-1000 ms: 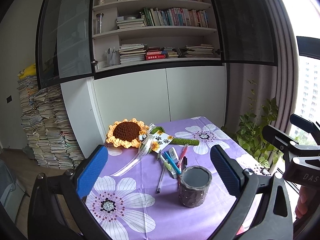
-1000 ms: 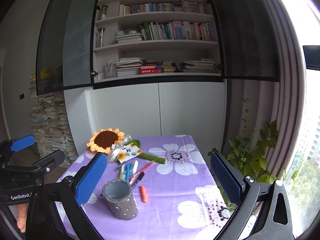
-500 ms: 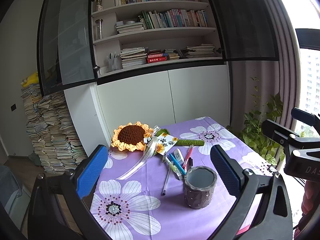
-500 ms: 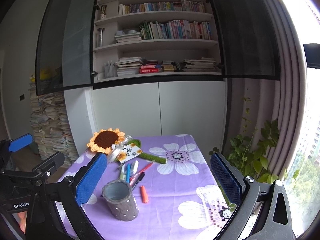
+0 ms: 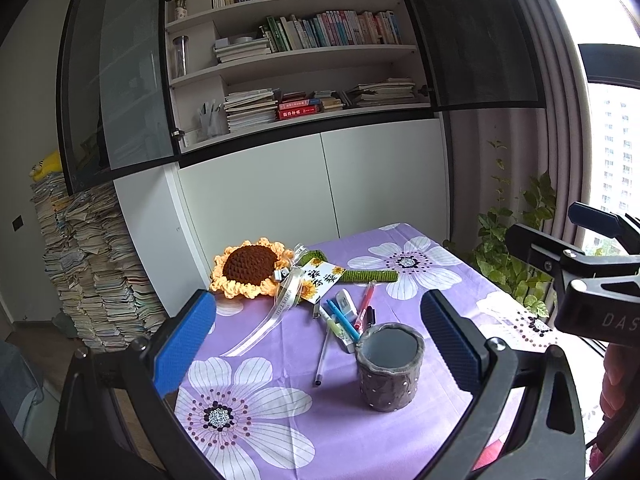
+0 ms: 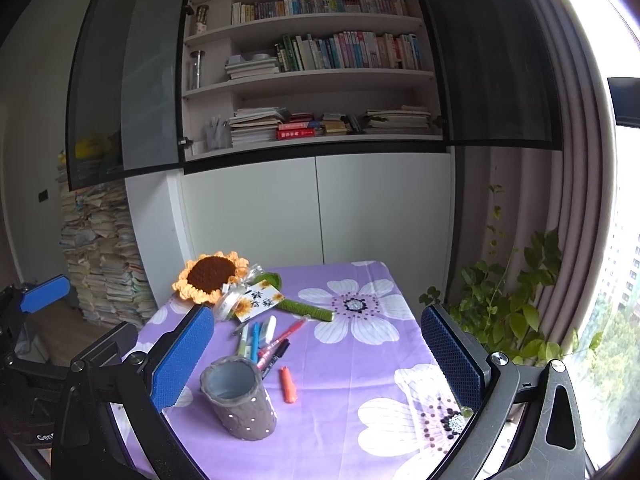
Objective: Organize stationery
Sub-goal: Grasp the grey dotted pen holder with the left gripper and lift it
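Note:
A grey dotted pen holder (image 5: 390, 366) stands empty on the purple flowered tablecloth (image 5: 280, 420); it also shows in the right wrist view (image 6: 239, 398). Several pens (image 5: 340, 322) and a white correction tape (image 5: 346, 302) lie just behind it, and they show in the right wrist view as pens (image 6: 264, 340). An orange marker (image 6: 288, 384) lies to the holder's right. My left gripper (image 5: 318, 344) is open and empty above the table's near side. My right gripper (image 6: 316, 358) is open and empty, above the table.
A crocheted sunflower (image 5: 250, 268) with a green stem, ribbon and card (image 5: 320, 280) lies at the table's far side. A bookshelf cabinet (image 5: 304, 80) stands behind. Stacked papers (image 5: 88, 260) are on the left, a plant (image 5: 516, 248) and window on the right.
The left gripper's view has shifted a little, so the table and holder sit slightly lower and nearer. The right gripper has barely moved. Both stay open.

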`<state>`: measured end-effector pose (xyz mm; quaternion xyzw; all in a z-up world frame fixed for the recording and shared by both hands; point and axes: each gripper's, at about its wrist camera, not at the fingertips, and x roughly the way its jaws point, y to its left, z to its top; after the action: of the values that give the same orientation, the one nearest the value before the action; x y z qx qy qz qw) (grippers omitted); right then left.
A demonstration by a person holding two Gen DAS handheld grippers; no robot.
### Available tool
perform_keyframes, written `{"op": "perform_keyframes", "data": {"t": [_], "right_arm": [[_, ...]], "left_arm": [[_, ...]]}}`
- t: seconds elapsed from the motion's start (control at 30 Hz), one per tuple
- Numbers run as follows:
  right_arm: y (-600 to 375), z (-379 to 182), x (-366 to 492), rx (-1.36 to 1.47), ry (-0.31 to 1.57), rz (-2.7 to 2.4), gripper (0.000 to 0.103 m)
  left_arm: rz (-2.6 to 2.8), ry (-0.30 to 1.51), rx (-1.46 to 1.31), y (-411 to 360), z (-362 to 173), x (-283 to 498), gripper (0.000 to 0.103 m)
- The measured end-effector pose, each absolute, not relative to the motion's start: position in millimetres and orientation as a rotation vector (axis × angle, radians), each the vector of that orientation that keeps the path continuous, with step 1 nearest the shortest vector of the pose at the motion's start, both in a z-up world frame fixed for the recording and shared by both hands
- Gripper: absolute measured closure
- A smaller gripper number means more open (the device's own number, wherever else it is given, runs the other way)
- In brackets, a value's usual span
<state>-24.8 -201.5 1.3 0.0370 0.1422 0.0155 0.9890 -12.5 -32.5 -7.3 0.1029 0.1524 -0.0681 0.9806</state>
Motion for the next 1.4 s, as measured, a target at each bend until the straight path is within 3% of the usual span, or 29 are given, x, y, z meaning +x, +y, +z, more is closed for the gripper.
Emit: {"op": "perform_keyframes", "data": {"t": [0.8,1.4], "right_arm": [[-196.8,-6.9,-19.4,0.076,0.300,0.030,0.000],[-230.2,-43.1,24.8,0.162,0.437,0.000,0.000]], "left_arm": [[-0.187,0.383,0.231,-41.2,-27.1,-2.1,0.001],[-0.297,0.638,0.201,-59.0,-99.1,56.3,0.001]]}}
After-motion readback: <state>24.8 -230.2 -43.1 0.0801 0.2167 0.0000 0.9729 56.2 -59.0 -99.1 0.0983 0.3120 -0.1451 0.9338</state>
